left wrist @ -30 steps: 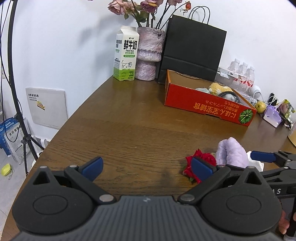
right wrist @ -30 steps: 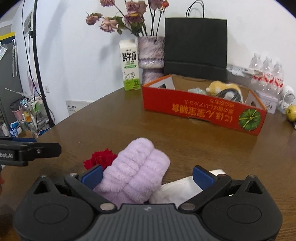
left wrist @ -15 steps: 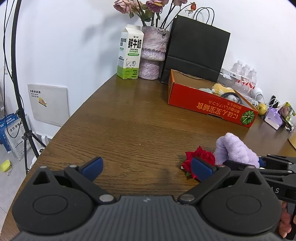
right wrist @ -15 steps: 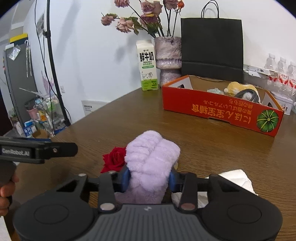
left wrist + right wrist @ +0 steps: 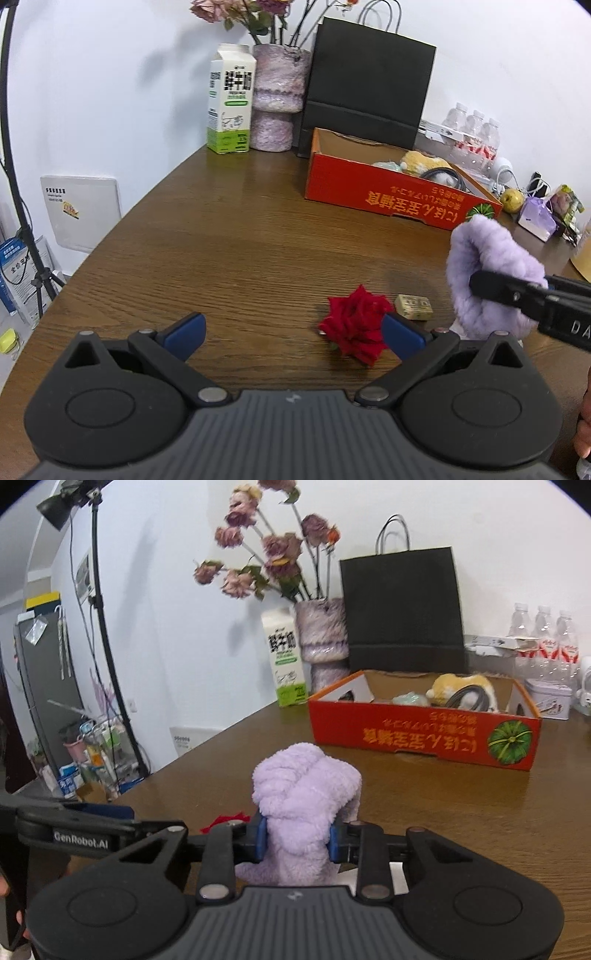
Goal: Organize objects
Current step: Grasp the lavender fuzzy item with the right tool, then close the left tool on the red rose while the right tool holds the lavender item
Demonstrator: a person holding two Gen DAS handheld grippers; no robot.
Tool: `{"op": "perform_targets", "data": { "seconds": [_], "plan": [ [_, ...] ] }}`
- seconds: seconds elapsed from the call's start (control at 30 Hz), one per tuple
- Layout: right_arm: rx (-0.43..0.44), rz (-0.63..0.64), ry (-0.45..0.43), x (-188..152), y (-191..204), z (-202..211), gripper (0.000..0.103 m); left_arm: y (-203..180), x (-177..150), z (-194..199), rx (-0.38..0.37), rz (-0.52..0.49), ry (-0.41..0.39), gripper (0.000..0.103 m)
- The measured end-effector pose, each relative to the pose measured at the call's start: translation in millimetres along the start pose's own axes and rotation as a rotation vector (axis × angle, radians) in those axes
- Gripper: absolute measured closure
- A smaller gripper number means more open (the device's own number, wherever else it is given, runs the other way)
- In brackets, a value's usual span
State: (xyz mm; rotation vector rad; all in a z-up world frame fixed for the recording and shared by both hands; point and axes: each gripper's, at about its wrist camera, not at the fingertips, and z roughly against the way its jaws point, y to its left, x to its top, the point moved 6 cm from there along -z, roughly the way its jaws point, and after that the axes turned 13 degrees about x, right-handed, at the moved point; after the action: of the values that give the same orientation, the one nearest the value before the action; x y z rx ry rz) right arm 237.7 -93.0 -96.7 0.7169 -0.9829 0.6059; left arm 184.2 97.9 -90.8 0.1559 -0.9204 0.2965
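While the purple plush cloth (image 5: pixel 303 805) is pinched between the just-closed jaws of the right tool (image 5: pixel 295 840) and held above the desk (image 5: pixel 461 812), it should be kept level. The left tool (image 5: pixel 291 332) is held open beside the red rose (image 5: pixel 354 328). The cloth is best released over the red box (image 5: pixel 424 738) beyond.

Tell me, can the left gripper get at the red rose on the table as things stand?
Probably yes. The left gripper is open, and the red rose lies uncovered on the table just ahead beside its right finger; nothing blocks the way.
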Motion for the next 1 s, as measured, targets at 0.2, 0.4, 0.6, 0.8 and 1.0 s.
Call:
{"op": "perform_targets", "data": {
  "seconds": [0.2,0.4,0.6,0.8,1.0],
  "plan": [
    [-0.023,-0.009,-0.030,3.4,-14.3,10.2,0.074,-15.1,-1.4,-7.6,-0.005,-0.015,0.011,0.000],
    [-0.053,-0.011,-0.050,3.4,-28.4,19.2,0.074,-28.6,-2.3,-17.8,-0.011,-0.027,0.025,0.000],
    [-0.079,-0.018,-0.058,2.2,-39.3,24.7,0.074,-41.4,-2.2,-26.3,-0.015,-0.048,0.029,0.000],
    [-0.091,-0.024,-0.067,1.7,-44.4,28.4,0.074,-43.6,-5.9,-33.9,-0.004,-0.048,0.039,0.000],
    [-0.088,-0.016,-0.074,1.6,-43.1,29.4,0.074,-42.7,-6.5,-38.2,0.026,-0.052,0.058,0.009]
  ]
}}
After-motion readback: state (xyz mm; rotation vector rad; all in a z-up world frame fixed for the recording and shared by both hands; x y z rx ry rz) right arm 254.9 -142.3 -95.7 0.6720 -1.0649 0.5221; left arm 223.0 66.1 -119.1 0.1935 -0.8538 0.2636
